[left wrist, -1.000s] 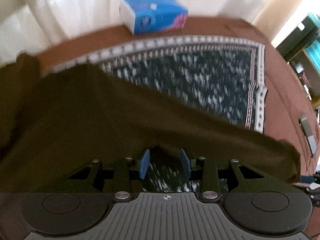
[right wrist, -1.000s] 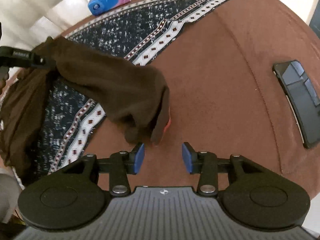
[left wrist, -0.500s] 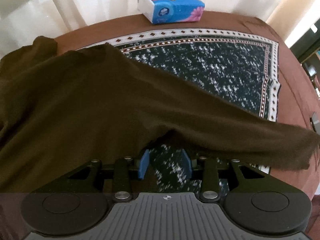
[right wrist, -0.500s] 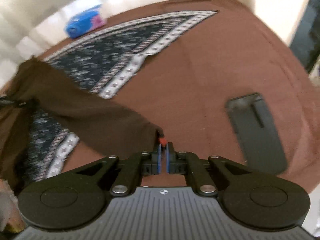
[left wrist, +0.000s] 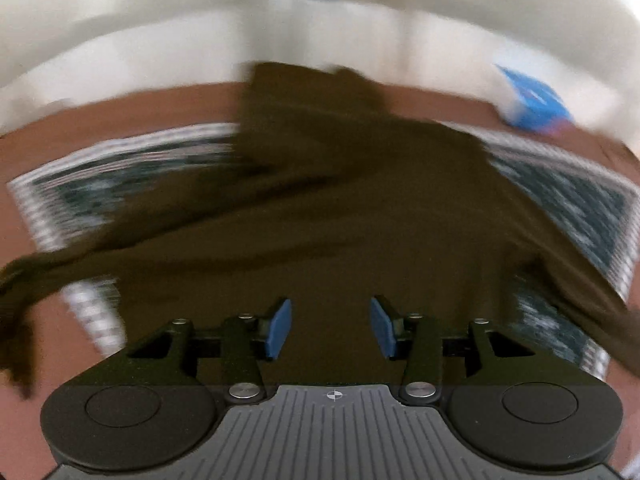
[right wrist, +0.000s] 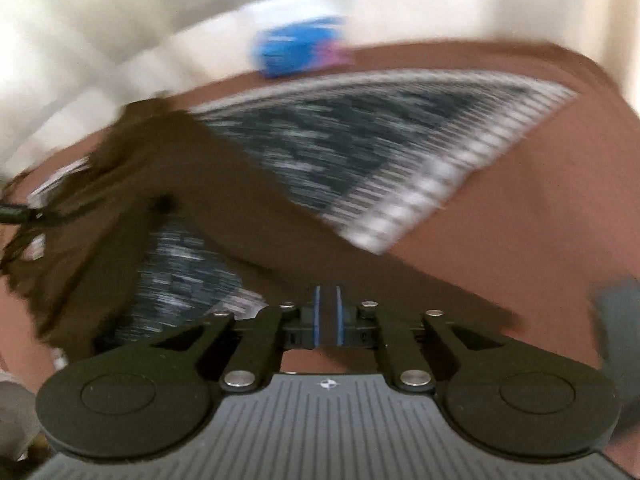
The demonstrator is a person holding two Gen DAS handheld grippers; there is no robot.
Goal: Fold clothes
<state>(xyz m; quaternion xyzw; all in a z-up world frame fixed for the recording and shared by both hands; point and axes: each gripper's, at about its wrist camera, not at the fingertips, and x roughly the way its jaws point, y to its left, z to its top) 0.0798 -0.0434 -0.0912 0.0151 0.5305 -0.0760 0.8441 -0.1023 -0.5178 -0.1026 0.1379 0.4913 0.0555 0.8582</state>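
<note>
A dark brown garment (left wrist: 360, 200) lies crumpled across a patterned dark mat (left wrist: 580, 204); the left wrist view is blurred by motion. My left gripper (left wrist: 330, 326) hovers over the cloth. Its jaws are opening, its blue pads (left wrist: 280, 328) stand well apart, and nothing is pinched between them. In the right wrist view the garment (right wrist: 240, 208) stretches from the far left down to my right gripper (right wrist: 328, 316). Its jaws are opening slightly, but they are nearly together with a dark strip of the cloth between the pads.
A blue tissue box (right wrist: 296, 46) (left wrist: 534, 102) sits at the far edge of the brown table cover (right wrist: 520, 220), in front of white curtains. A grey phone (right wrist: 616, 304) lies blurred at the right edge. The patterned mat (right wrist: 340, 132) covers the middle.
My right gripper closed on the garment's corner and rose with it, pulling the cloth taut. My left gripper swung left over the garment, its jaws spread wider, and the tissue box slid to the right.
</note>
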